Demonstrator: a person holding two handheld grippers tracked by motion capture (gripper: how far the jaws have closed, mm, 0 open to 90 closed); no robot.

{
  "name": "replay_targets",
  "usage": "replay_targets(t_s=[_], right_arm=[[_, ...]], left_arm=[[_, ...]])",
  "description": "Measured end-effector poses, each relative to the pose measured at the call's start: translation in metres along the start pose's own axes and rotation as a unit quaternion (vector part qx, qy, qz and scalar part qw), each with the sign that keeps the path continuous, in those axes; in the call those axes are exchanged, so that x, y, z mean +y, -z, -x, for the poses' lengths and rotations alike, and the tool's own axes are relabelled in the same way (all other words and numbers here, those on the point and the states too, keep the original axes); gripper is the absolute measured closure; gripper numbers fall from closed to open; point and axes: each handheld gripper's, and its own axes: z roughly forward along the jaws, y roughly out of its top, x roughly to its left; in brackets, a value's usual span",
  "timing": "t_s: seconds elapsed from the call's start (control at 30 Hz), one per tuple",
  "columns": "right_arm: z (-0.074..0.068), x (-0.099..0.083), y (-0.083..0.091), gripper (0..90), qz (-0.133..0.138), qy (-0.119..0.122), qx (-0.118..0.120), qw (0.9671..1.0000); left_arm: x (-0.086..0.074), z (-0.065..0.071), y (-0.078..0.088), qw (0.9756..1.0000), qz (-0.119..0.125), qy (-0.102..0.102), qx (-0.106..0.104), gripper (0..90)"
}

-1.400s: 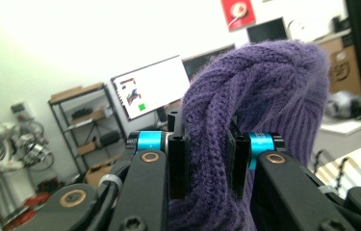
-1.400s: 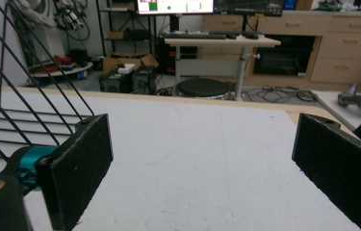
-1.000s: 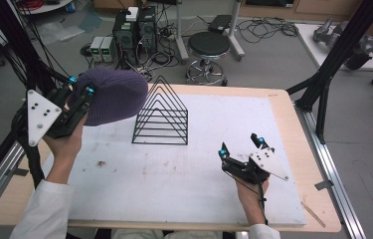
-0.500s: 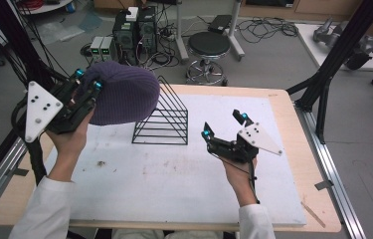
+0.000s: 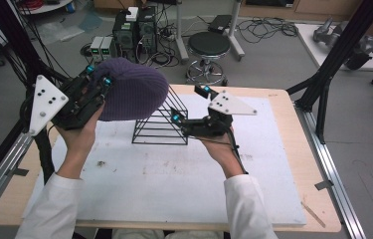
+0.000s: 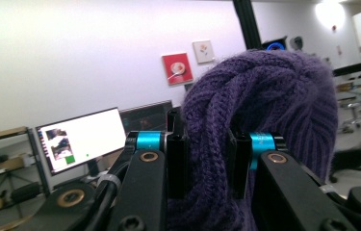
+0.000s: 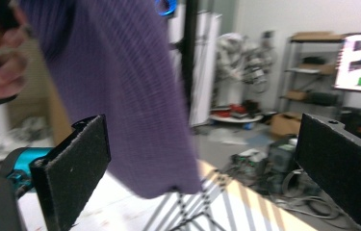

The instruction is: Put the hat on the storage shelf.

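Purple ribbed knit beanie; black wire rack; white table mat

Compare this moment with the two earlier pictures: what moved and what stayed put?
The left gripper, shut on the purple beanie, carried it rightward until it hangs over the wire rack. The right gripper, open, travelled from the table's right side up to the rack and beanie. The rack kept its place on the white board.

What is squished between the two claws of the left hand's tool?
The purple knit hat. In the left gripper view, a fold of its fabric sits pinched between the left claw pads.
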Motion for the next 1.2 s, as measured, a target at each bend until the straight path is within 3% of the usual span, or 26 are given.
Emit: replay_targets(t_s=[0.07,0.13,0.17,0.23,0.3,0.4,0.47,0.5,0.67,0.97,1.2], right_arm=[[-0.001,0.000,-0.004,4.7,-0.005,-0.003,0.009,0.9999],[-0.008,-0.001,-0.019,5.2,-0.019,0.009,0.038,0.9991],[-0.008,-0.001,-0.019,5.2,-0.019,0.009,0.038,0.9991],[-0.015,0.002,-0.028,18.5,-0.020,0.026,0.053,0.9981],[-0.018,0.004,-0.028,38.6,-0.018,0.033,0.054,0.9978],[-0.019,0.009,-0.022,59.5,-0.020,0.032,0.042,0.9984],[-0.019,0.010,-0.021,63.6,-0.020,0.029,0.040,0.9986],[-0.017,0.013,-0.016,74.3,-0.021,0.023,0.036,0.9989],[-0.012,0.020,-0.011,78.9,-0.036,0.021,0.023,0.9989],[-0.007,0.038,-0.015,80.0,-0.047,0.033,-0.040,0.9976],[0.002,0.041,-0.022,80.0,-0.055,0.014,-0.063,0.9964]], left_arm=[[0.003,0.003,0.000,1.0000,0.005,0.000,-0.007,75.8],[0.009,0.006,0.001,0.9997,0.015,0.008,-0.019,75.8],[0.009,0.006,0.001,0.9997,0.015,0.008,-0.019,75.8],[0.015,0.007,0.003,0.9990,0.026,0.015,-0.033,75.7],[0.018,0.008,0.004,0.9988,0.029,0.012,-0.036,75.5],[0.021,0.008,0.004,0.9988,0.032,0.010,-0.036,75.5],[0.021,0.007,0.003,0.9988,0.031,0.009,-0.037,75.5],[0.020,0.006,0.001,0.9989,0.029,0.010,-0.036,75.5],[0.016,0.002,-0.006,0.9992,0.026,0.006,-0.032,75.5],[0.014,-0.015,-0.032,0.9996,0.018,0.001,-0.024,75.6],[0.007,-0.023,-0.049,0.9998,0.002,-0.002,-0.018,75.5]])
